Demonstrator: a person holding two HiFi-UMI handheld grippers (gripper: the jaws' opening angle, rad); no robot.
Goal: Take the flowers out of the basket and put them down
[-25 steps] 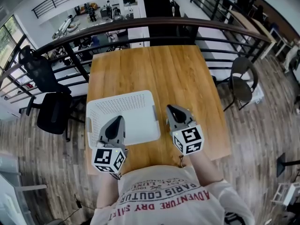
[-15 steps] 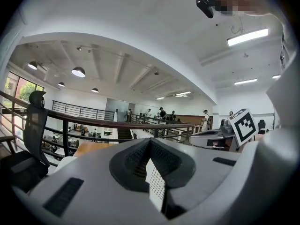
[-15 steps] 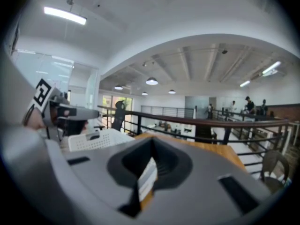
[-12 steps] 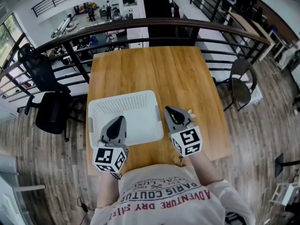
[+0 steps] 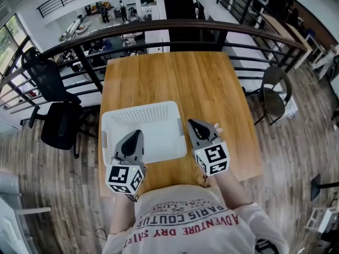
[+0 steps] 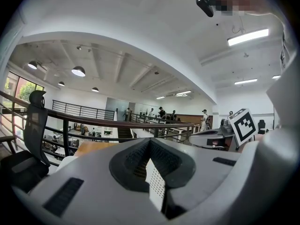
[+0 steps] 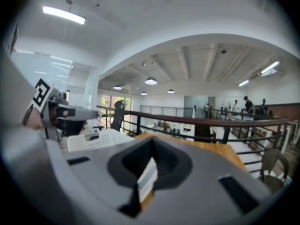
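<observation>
The white perforated basket (image 5: 143, 108) stands on the near left part of the wooden table (image 5: 169, 78). The left gripper (image 5: 136, 133) hangs over the basket's near edge. Its jaws meet at the tips with nothing between them, and the left gripper view shows the basket's holed wall behind them. The right gripper (image 5: 190, 121) is just beside the basket's right rim, above bare wood, with its jaws also fully together and empty. Each gripper carries a cube with black-and-white square markers (image 5: 213, 159), which bear no letters. The person's shirt (image 5: 185, 221) shows print, upside down from this angle, that reads "PARIS COUTUR" and "ADVENTURE DRY"; the rest is unclear.
</observation>
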